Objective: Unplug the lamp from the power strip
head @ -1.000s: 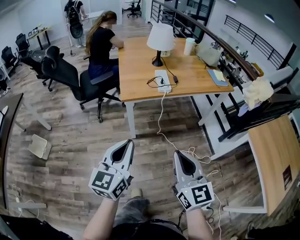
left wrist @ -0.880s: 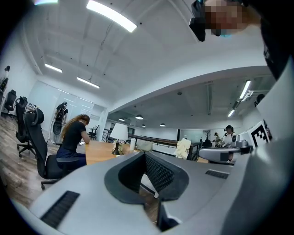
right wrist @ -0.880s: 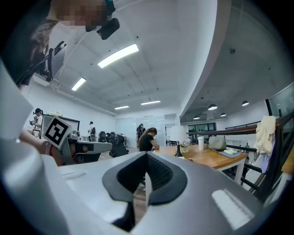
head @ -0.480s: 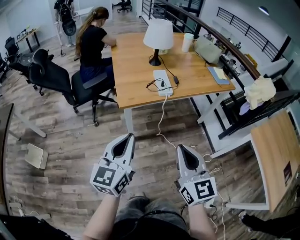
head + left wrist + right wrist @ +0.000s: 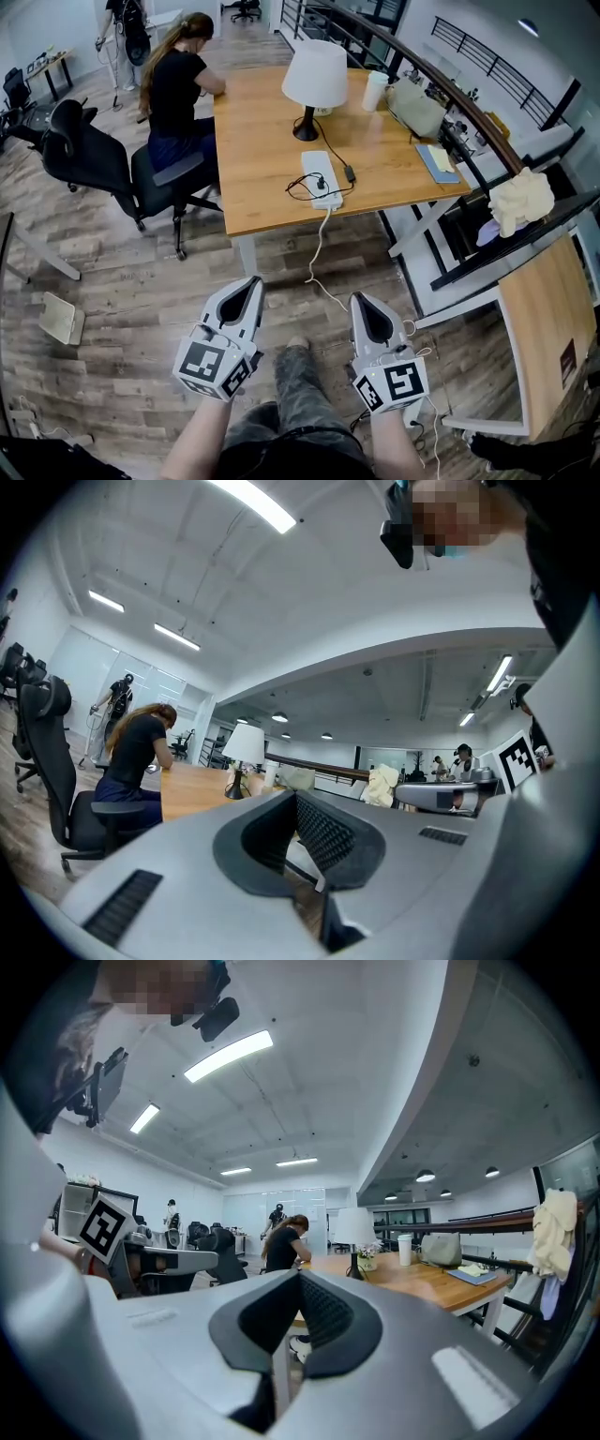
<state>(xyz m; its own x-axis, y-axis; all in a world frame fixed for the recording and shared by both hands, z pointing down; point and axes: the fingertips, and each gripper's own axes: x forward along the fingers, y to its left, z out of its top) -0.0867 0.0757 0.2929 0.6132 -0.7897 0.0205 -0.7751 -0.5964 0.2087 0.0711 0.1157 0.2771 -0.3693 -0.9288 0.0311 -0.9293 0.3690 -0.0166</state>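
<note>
Lamp: upright on counter, far side.
Power strip: just in front of lamp; black cord prob. plugged in, too small to confirm.
L gripper: clenched, empty, well short of counter.
R gripper: clenched, empty.

Left gripper and right gripper: pale grey tapered shells, dark teardrop hollow on top. Fingers lined with black ribbed rubber. Each carries a white cube with black square markers. Person wears grey trousers.
</note>
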